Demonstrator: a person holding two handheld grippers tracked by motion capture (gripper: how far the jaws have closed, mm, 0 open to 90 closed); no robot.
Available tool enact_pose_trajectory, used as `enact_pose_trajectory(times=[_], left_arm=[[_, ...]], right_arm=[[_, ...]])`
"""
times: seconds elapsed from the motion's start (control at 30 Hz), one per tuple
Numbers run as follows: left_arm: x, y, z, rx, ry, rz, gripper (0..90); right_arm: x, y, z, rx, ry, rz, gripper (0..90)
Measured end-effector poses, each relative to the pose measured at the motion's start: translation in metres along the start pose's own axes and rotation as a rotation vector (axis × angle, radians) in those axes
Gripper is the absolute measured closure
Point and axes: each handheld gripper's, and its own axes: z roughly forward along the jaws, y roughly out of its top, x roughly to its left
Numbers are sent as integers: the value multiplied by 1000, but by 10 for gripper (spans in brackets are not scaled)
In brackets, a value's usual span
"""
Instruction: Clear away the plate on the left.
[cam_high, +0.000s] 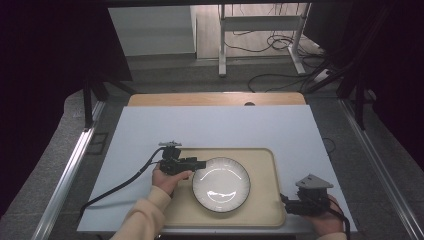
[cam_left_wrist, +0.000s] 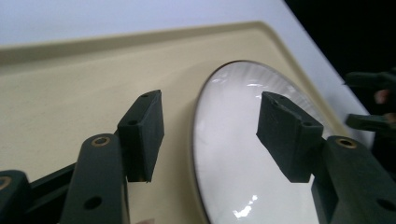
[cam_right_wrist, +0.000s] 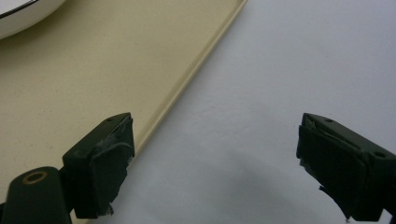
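Plate (cam_left_wrist: 243, 154) rim between parted left gripper (cam_left_wrist: 210, 135) jaws.

A white plate (cam_high: 221, 184) with a thin dark rim and faint ribbed fluting lies on a plain beige tray (cam_high: 260, 160); the tray sits on a pale grey-blue table cover (cam_high: 215, 127) over a light wooden tabletop (cam_high: 215, 99), both grippers (cam_high: 200, 164) (cam_high: 283, 202) black, the sleeve (cam_high: 142, 217) cream

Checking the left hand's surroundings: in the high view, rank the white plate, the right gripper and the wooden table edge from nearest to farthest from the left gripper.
1. white plate, right beside the left gripper, on the tray.
2. right gripper, at the tray's near right corner.
3. wooden table edge, along the far side.
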Motion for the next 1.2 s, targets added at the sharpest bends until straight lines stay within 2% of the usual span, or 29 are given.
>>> enact_pose_trajectory(times=[0.1, 0.27, 0.33, 0.53, 0.83, 0.93, 1.07, 1.2], left_arm=[[-6, 2, -12, -11, 1, 32, 387], [-13, 2, -30, 25, 83, 134, 342], [-14, 1, -35, 32, 95, 151, 325], [-15, -5, -51, 30, 109, 159, 318], [-10, -36, -84, 72, 234, 178, 304], [-11, -48, -95, 91, 257, 177, 305], [-12, -57, -103, 94, 254, 148, 303], [-9, -58, -101, 109, 289, 151, 290]], right_arm=[[-1, 0, 0, -3, 0, 1, 117], [0, 0, -1, -6, 2, 1, 117], [0, 0, -2, -7, 2, 2, 117], [-1, 0, -2, -10, 6, 2, 117], [1, 1, -2, -14, 18, -12, 117], [1, 1, -2, -18, 19, -14, 117], [2, 1, -1, -12, 24, -17, 117], [3, 2, -1, -10, 27, -22, 117]])
